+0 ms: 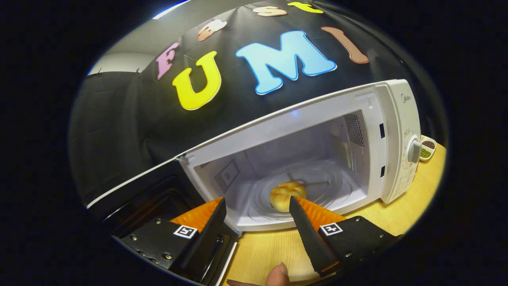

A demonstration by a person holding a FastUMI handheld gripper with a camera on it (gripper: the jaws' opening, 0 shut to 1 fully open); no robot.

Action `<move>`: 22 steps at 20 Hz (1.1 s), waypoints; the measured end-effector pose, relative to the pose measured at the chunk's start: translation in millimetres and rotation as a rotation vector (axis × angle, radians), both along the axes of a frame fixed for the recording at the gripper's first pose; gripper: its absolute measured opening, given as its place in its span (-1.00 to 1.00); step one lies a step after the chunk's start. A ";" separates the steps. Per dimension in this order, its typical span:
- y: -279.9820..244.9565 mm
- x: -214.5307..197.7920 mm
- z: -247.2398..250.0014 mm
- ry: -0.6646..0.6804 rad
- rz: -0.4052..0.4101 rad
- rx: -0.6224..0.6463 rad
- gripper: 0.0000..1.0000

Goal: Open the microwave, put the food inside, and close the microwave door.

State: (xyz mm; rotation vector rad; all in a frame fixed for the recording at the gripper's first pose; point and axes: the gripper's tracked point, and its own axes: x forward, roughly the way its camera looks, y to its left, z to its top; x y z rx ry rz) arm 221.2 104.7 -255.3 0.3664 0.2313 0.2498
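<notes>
- The white box-shaped microwave stands on the pale wooden worktop with its dark-glass door swung wide open to the left of the cavity.
- The food, a small round golden bread roll, lies on the clear glass turntable inside the cavity, towards the front of the plate.
- The gripper hovers just outside the cavity mouth, its fingers spread apart and empty; the roll lies just beyond their tips, touching neither.
- A fingertip of the person holding the tool shows below the fingers, over the worktop.
- By the look of it, the roll is light and soft, so it would squash under a hard squeeze; if it needed moving, a gentle grip across its widest middle would suit.
- With the food already inside, the step left appears to be closing the door. The door looks stiff and hinged at the left, so a push on its free outer edge should swing it with the least effort; a flat push is safer than a pinch on smooth glass.
- A small white dish with dark and green contents sits behind the microwave's right side, well clear of the door's path.
</notes>
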 end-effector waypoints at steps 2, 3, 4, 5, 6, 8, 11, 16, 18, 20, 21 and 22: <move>5.5 -30.7 19.8 -0.053 0.037 -0.016 0.93; 9.4 -47.8 30.7 -0.085 0.063 -0.025 0.93; 13.7 -65.7 43.4 -0.125 0.089 -0.038 0.93; 15.8 -83.9 54.7 -0.166 0.112 -0.053 0.93; 18.6 -100.7 67.1 -0.203 0.133 -0.063 0.93; 30.5 -136.4 86.3 -0.266 0.195 -0.059 0.93; 53.9 -187.2 103.8 -0.317 0.307 -0.029 0.93; 83.6 -250.5 132.9 -0.400 0.423 -0.026 0.93; 102.6 -275.3 137.2 -0.426 0.486 -0.038 0.92; 126.7 -302.1 137.3 -0.442 0.559 -0.054 0.93; 135.0 -311.9 136.4 -0.457 0.581 -0.067 0.93; 144.4 -320.2 135.8 -0.469 0.599 -0.082 0.92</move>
